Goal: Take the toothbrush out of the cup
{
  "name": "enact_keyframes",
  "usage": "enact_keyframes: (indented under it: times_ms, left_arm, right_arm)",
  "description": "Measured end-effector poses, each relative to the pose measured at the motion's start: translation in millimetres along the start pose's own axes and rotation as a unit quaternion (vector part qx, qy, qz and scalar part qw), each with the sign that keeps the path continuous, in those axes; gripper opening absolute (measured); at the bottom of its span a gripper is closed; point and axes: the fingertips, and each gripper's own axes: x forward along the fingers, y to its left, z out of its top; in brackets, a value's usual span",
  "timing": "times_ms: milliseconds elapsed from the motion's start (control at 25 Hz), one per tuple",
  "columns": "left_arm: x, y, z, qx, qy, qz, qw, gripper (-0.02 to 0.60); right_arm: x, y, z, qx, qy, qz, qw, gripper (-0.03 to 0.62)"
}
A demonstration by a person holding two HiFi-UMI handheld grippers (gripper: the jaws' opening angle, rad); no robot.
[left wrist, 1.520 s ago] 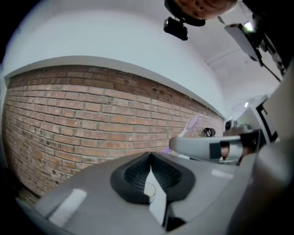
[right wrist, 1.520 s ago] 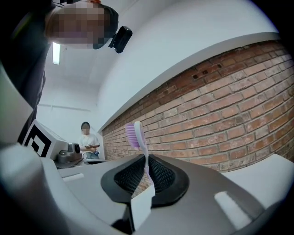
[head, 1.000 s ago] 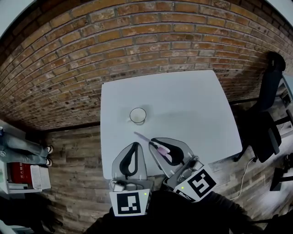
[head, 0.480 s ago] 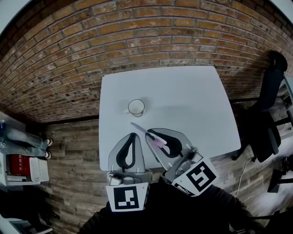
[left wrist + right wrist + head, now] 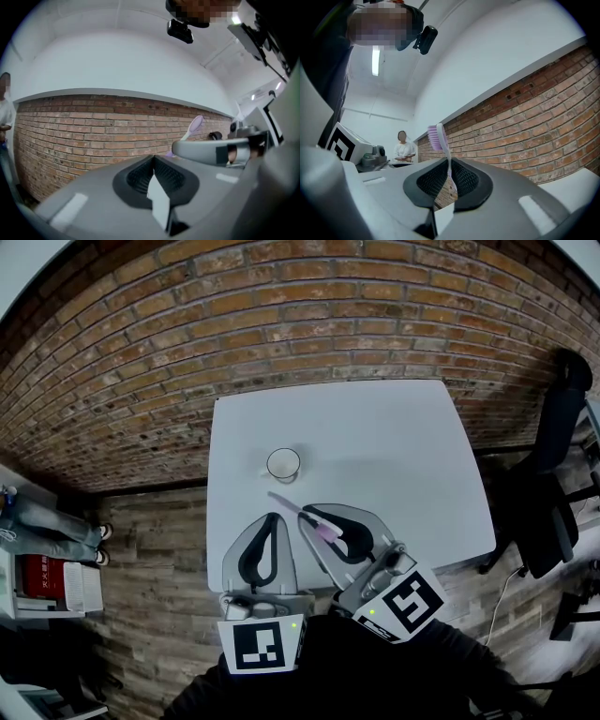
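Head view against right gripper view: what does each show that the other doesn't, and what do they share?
Only the head view shows the cup, the floor and the black chair. Only the right gripper view shows the ceiling light. Both show the right gripper shut on the toothbrush, and the brick wall.

Grey, black-padded left tongs (image 5: 270,517) and right tongs (image 5: 309,517) carry black-and-white marker cubes (image 5: 258,645).
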Motion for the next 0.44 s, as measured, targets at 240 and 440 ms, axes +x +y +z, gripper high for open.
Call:
enact_keyframes:
  times_ms: [240,440]
  left_arm:
    - [1.7,0.8,-1.6,0.002,0.002,0.001,1.0,0.009]
    - [4.2,0.5,-1.9,0.003,0.001,0.0,1.0,0.009]
  right_arm:
    - [1.9,-1.6,-1.7,0.004,-0.001,0.001,1.0,0.028]
    - [2.7,-4.4,-2.7,0.006,-0.002,-0.001,1.0,0.028]
